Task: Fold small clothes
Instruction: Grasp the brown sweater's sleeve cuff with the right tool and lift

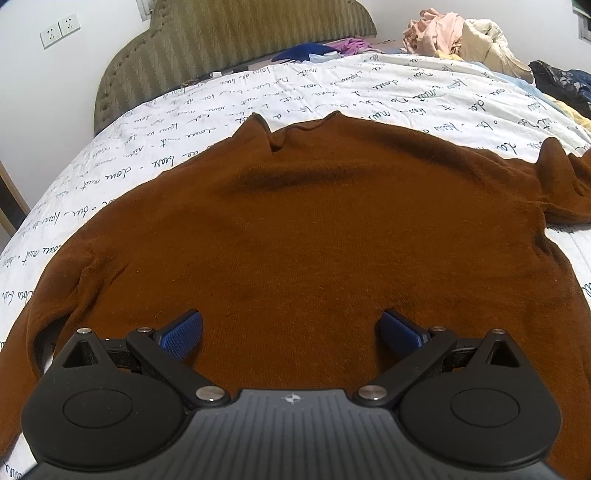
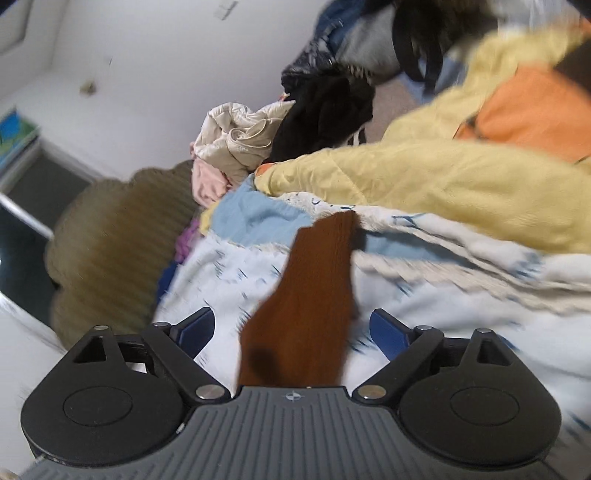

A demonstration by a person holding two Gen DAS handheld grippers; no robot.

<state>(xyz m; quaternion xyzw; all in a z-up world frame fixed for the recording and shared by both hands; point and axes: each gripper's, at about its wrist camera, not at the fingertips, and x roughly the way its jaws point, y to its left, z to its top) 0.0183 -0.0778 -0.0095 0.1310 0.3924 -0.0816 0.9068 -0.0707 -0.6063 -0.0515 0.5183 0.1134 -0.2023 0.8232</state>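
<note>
The left gripper [image 1: 291, 332] is hovering low over the near hem of the brown sweater [image 1: 295, 229], its blue pads [image 1: 183, 332] spread wide apart with nothing between them but the knit lying below. The sweater is lying spread flat across the bed, on the white script-printed duvet [image 1: 184, 122], hem toward the near edge and neckline [image 1: 295, 127] pointing toward the headboard; one sleeve is trailing down at the near left, the other is bunching up toward the right edge. Over on that right side, the right gripper [image 2: 291, 332] is also standing wide open, and a sleeve of the brown sweater [image 2: 314, 288] is running straight up the gap between its fingers [image 2: 389, 334], touching neither one as far as I can tell; that view is blurring with motion. Past the sleeve's cuff a light blue cloth [image 2: 255, 218] and a yellow quilted blanket [image 2: 424, 181] are lying at the duvet's edge, with an orange patch [image 2: 535, 110] farther up. At the head of the bed, against the olive striped headboard [image 1: 221, 48], loose clothes are piling up: a cream jacket [image 2: 236, 144], pink garments [image 1: 432, 27], a black garment [image 2: 325, 110], and blue and purple pieces [image 1: 321, 51]. Two wall sockets [image 1: 60, 30] are sitting on the white wall left of the headboard.
</note>
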